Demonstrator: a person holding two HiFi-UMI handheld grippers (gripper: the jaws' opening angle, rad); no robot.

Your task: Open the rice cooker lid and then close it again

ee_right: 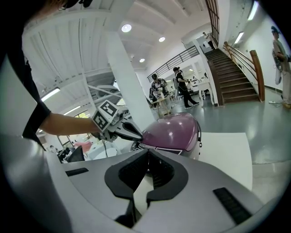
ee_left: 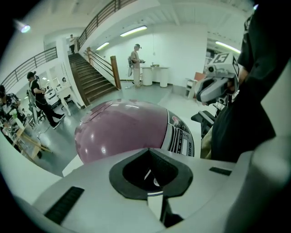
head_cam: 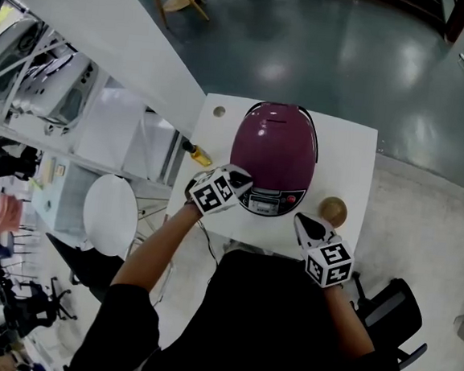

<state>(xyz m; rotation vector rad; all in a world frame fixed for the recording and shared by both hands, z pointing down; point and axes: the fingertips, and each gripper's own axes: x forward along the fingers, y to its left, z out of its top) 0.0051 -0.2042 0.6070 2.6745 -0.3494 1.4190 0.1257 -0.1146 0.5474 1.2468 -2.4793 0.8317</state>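
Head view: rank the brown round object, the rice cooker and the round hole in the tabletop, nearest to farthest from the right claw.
From the right claw:
1. brown round object, just ahead, slightly right.
2. rice cooker, ahead to the left.
3. round hole, at the table's far left corner.

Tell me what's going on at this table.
A person at a white table works two handheld claws. The purple rice cooker sits closed. The left claw, shut, is at the cooker's front edge by the control panel; contact is unclear. The right claw, shut and empty, hangs off to the side near a small brown round object.
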